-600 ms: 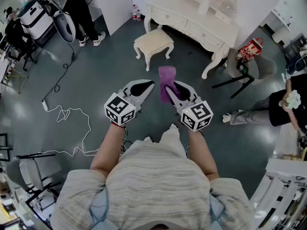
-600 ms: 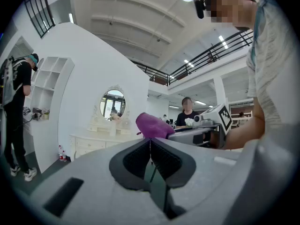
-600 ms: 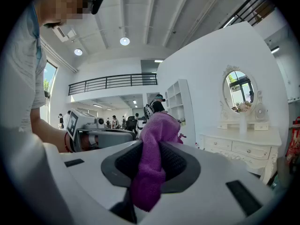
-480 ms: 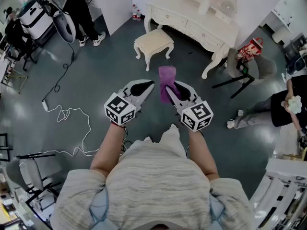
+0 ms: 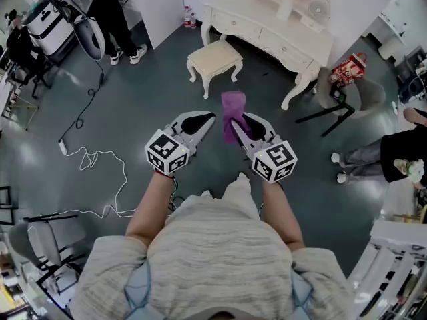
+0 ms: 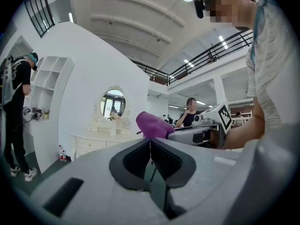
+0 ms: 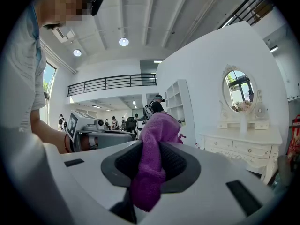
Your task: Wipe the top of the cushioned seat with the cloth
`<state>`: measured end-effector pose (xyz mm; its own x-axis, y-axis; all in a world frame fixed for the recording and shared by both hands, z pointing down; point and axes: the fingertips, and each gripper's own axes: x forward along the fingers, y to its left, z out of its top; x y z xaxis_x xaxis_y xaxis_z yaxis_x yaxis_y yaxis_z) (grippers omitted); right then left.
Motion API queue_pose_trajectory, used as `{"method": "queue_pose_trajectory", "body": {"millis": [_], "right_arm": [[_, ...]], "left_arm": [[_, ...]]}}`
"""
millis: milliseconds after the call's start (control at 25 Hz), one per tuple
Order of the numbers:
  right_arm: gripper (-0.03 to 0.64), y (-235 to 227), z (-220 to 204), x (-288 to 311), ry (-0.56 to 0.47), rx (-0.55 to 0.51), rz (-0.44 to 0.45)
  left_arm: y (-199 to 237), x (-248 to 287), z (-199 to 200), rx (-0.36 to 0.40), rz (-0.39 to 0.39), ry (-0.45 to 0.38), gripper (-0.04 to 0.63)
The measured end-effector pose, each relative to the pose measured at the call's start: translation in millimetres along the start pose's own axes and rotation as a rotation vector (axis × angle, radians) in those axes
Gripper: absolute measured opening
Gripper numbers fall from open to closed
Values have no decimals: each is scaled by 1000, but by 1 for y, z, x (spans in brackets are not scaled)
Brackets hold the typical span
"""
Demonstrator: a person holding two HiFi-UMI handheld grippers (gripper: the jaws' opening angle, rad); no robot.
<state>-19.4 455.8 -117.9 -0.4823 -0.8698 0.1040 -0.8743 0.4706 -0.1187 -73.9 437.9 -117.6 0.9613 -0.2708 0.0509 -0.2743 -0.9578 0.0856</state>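
Observation:
The cushioned seat (image 5: 214, 57) is a cream stool with carved white legs, standing on the dark floor ahead of me, in front of a white dressing table (image 5: 273, 35). My right gripper (image 5: 237, 121) is shut on a purple cloth (image 5: 232, 112), which sticks up past the jaws and hangs down between them (image 7: 152, 165). The left gripper (image 5: 205, 117) is held level beside it, jaws shut with nothing between them (image 6: 150, 142). Both grippers are raised well short of the stool. From the left gripper view the cloth (image 6: 152, 125) shows to the right.
A white cable (image 5: 93, 162) loops over the floor at left. A black-legged chair (image 5: 337, 102) stands right of the dressing table. People stand at the upper left (image 5: 113, 15) and far right (image 5: 393, 149). A mirror (image 7: 239, 90) tops the dressing table.
Both grippers and the cloth have stayed still. The person at the far right has shifted their legs and stepped further right.

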Motion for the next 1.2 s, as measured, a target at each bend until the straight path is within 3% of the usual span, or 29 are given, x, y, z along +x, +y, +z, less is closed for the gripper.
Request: {"method": "queue_pose_trajectory", "body": {"millis": [720, 1200], "right_arm": [[97, -2, 2, 24, -5, 1, 25], [98, -72, 1, 75, -1, 13, 48]], "left_arm": [[19, 0, -4, 5, 2, 16, 14], [71, 59, -14, -24, 6, 39, 14]]}}
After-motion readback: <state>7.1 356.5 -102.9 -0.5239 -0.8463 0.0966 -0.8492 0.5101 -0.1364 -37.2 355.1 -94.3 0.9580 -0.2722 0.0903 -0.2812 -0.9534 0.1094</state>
